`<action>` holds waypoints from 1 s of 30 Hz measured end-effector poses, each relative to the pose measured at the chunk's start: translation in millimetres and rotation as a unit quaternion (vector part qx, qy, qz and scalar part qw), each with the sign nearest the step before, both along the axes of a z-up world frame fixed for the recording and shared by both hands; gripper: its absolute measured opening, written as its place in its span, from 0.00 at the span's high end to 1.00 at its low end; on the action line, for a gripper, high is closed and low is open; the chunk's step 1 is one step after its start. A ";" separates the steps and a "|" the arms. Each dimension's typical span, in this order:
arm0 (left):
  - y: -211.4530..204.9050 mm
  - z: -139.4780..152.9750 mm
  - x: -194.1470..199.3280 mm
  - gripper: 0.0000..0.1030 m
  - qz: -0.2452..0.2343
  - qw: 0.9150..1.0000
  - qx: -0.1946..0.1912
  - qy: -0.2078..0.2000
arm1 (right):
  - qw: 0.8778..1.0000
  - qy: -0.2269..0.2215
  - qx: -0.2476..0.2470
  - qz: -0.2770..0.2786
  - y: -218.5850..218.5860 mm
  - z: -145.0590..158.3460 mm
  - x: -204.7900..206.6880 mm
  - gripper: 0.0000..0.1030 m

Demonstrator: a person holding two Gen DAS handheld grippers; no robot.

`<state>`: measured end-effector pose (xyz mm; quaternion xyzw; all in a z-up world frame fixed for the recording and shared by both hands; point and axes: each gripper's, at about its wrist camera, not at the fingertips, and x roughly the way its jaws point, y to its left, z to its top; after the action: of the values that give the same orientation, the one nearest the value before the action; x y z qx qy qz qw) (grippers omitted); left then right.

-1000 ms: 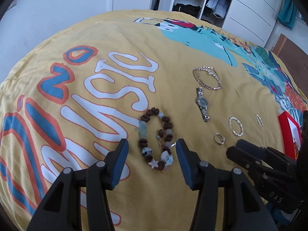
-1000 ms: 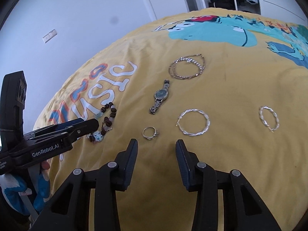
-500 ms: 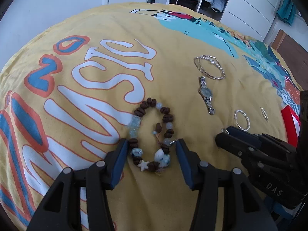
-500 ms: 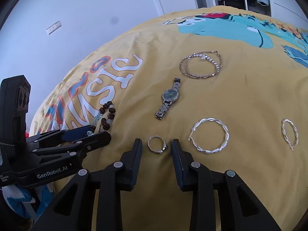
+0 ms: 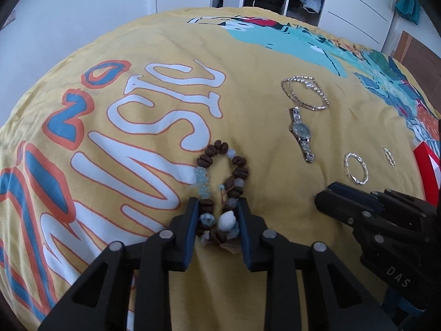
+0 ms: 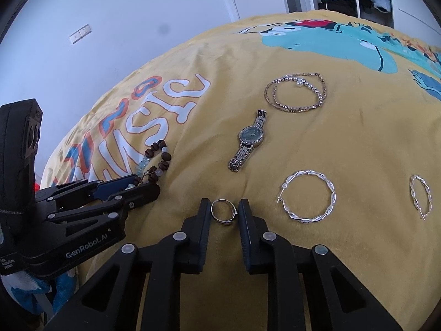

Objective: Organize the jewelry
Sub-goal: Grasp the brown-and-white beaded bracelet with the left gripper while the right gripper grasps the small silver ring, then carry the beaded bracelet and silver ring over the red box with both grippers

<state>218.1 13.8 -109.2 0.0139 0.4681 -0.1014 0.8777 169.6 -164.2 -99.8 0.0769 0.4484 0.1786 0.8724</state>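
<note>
A bracelet of brown and pale blue beads (image 5: 237, 165) lies on the yellow bedspread (image 5: 165, 41). My left gripper (image 5: 217, 201) is closing on its near end, both pads pressing the beads so the loop is squeezed narrow. The right wrist view shows a silver ring (image 6: 220, 220) flat on the cloth between the pads of my right gripper (image 6: 224, 202), whose jaws are closing and touch the ring on both sides. The left gripper (image 6: 146, 186) appears at that view's left, over the bracelet (image 6: 165, 162). The right gripper (image 5: 323, 198) shows at the left view's right edge.
Beyond the ring lie a silver watch (image 6: 250, 135) and two thin chain bracelets (image 6: 292, 109). To its right are a large twisted hoop earring (image 6: 306, 219) and a smaller one (image 6: 412, 190). A white wall and an open wardrobe stand behind the bed.
The left jaws narrowed from wide apart to pinching the bead bracelet's near end. The right gripper came forward to the ring and its jaws narrowed around it.
</note>
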 end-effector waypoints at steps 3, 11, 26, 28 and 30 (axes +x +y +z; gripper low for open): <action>-0.5 2.3 -1.3 0.85 0.001 1.000 0.006 0.000 | 1.000 0.000 -0.002 -0.001 -0.4 3.4 -4.1 0.81; -3.3 16.6 -10.6 0.90 0.001 1.000 0.018 -0.008 | 1.000 0.000 -0.004 -0.015 -5.4 16.3 -23.7 0.81; -8.1 57.7 -45.0 0.90 -0.015 0.999 0.016 -0.040 | 0.999 -0.016 -0.013 -0.041 -15.8 54.3 -64.5 0.81; -10.7 64.1 -50.2 0.90 -0.019 0.999 0.016 -0.045 | 0.999 -0.020 -0.013 -0.044 -17.9 59.9 -70.2 0.81; -14.6 70.2 -54.5 0.90 -0.023 0.998 0.015 -0.049 | 0.998 -0.025 -0.012 -0.048 -21.9 66.0 -76.6 0.81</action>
<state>163.6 -0.8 -39.0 0.0433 0.4252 -0.1137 0.8969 92.9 -186.1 -33.8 0.0835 0.4247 0.1327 0.8916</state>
